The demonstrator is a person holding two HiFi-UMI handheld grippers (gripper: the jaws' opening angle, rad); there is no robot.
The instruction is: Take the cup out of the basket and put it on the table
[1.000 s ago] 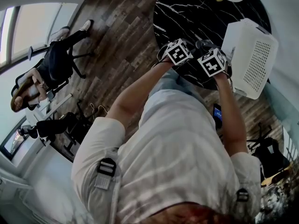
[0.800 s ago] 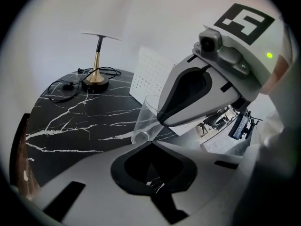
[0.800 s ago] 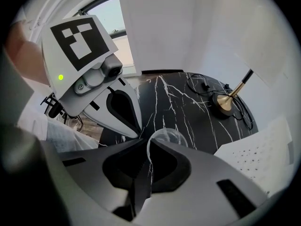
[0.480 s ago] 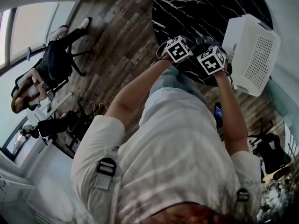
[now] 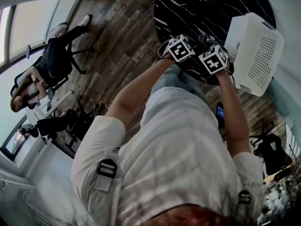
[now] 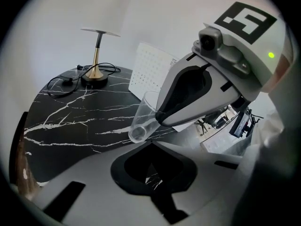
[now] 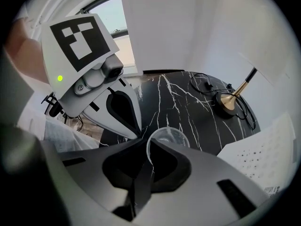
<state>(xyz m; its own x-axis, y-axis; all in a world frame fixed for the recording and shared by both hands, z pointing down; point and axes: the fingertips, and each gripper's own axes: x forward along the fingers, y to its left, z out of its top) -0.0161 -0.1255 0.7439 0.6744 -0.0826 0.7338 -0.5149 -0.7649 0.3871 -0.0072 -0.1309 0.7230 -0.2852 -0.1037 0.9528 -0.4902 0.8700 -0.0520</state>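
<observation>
A clear plastic cup (image 6: 142, 119) hangs tilted above the black marble table (image 6: 70, 121), with its bottom pointing down and to the left. My right gripper (image 7: 148, 149) is shut on the cup (image 7: 170, 139) at its rim. My left gripper (image 6: 150, 144) is shut with nothing in it, and its tip is close beside the cup. In the head view both marker cubes, left (image 5: 180, 48) and right (image 5: 214, 60), sit side by side over the table's near edge. The white perforated basket (image 5: 256, 55) stands just right of them.
A brass lamp (image 6: 98, 51) with a white shade and a black cord stands at the table's far side. The basket's wall (image 6: 149, 69) rises behind the cup. Beyond the table is a wooden floor (image 5: 117, 41); a seated person (image 5: 44, 72) and office chairs are far left.
Both grippers have stayed almost where they were, side by side over the table's edge; the cup remains held in the right one.
</observation>
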